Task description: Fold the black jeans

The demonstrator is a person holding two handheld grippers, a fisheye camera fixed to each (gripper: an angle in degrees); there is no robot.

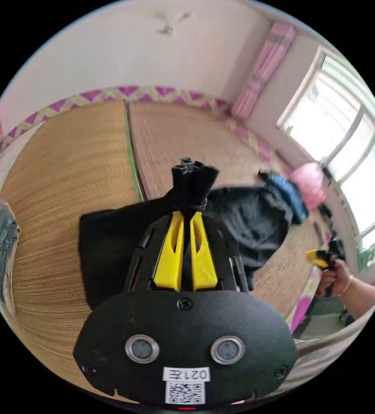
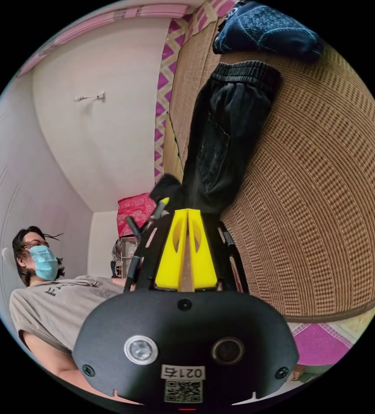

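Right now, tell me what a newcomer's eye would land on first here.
The black jeans sprawl across the woven straw mat, waistband beside a dark blue patterned garment. In the left gripper view, the left hand-held gripper has its yellow jaws shut on black cloth, bright window to the side.

Left claw [image 1: 191, 202] clamped on bunched black jeans [image 1: 109, 241] over woven mat [image 1: 66, 172]; hand [image 1: 332, 276] near window.

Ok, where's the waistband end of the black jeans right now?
In the right gripper view the waistband lies on the woven mat, just below a dark blue garment, far from the right gripper.
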